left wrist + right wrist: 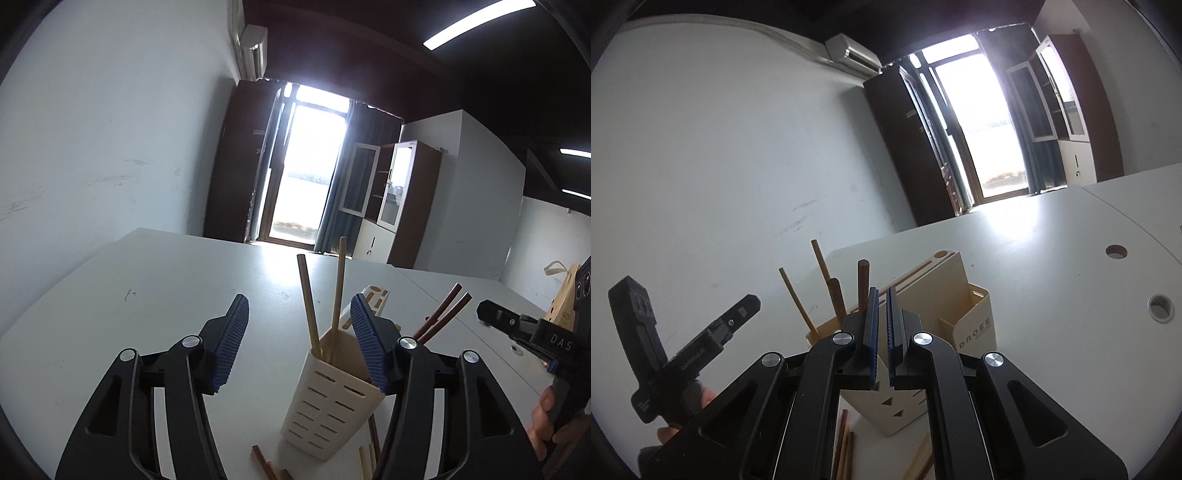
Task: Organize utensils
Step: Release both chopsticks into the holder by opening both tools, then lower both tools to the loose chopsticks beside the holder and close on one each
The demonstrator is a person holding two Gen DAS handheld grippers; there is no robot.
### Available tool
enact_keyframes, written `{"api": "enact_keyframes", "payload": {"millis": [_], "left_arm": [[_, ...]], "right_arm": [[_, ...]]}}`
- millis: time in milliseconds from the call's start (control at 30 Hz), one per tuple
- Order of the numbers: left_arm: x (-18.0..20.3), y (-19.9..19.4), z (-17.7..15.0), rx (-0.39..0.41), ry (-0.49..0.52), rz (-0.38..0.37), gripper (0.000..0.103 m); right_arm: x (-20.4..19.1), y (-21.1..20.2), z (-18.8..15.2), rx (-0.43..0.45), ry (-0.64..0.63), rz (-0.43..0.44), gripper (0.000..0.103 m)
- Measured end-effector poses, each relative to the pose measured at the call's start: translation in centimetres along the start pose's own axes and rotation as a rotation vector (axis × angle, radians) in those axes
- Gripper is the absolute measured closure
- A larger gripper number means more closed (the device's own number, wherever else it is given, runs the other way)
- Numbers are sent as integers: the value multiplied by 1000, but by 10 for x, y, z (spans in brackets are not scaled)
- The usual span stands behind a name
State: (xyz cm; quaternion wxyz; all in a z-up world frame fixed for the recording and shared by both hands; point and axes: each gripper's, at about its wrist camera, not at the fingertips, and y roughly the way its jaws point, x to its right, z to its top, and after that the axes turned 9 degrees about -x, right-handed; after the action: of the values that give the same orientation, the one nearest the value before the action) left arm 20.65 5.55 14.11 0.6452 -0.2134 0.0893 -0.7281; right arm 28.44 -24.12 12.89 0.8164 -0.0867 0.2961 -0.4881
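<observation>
A cream slotted utensil holder (325, 410) stands on the white table (147, 295). Two light wooden chopsticks (308, 306) stand upright in its near compartment, and two dark ones (443, 314) lean out further right. My left gripper (299, 301) is open just above the holder's rim, its pads either side of the light chopsticks without touching them. In the right wrist view my right gripper (882, 290) is shut with nothing between its pads, right in front of the holder (975, 325). Loose chopsticks (846, 443) lie on the table at the holder's foot.
More loose chopsticks (264, 461) lie near the table's front edge. A tan bag (565, 291) sits at the far right. Two round holes (1116, 252) mark the tabletop on the right. A person's hand (543, 424) holds the other gripper.
</observation>
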Motion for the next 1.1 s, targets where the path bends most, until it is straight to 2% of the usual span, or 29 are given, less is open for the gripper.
{"api": "enact_keyframes", "payload": {"millis": [33, 100, 133, 267, 367, 500, 633, 900, 1100], "left_arm": [[-2, -3, -4, -3, 7, 14, 32], [-6, -7, -11, -20, 25, 39, 26], [-8, -7, -15, -33, 33, 51, 23], [-22, -6, -37, -89, 30, 95, 18], [-34, 3, -58, -143, 37, 146, 17], [-46, 24, -73, -236, 28, 196, 17], [-52, 39, -86, -326, 20, 217, 17], [-52, 51, -101, -389, 48, 249, 13], [-55, 67, -116, -474, 55, 259, 13]], "right_arm": [[1, 0, 1, -6, 3, -5, 92], [5, 3, 1, -16, 19, -20, 60], [5, 6, 1, -23, 20, -32, 57], [8, 26, -4, -63, 15, -122, 57], [20, 44, -15, -83, 91, -196, 50], [38, 82, -30, -201, 123, -253, 50], [46, 101, -41, -244, 97, -326, 50], [64, 126, -52, -356, 96, -396, 43], [70, 145, -68, -455, 81, -421, 43]]}}
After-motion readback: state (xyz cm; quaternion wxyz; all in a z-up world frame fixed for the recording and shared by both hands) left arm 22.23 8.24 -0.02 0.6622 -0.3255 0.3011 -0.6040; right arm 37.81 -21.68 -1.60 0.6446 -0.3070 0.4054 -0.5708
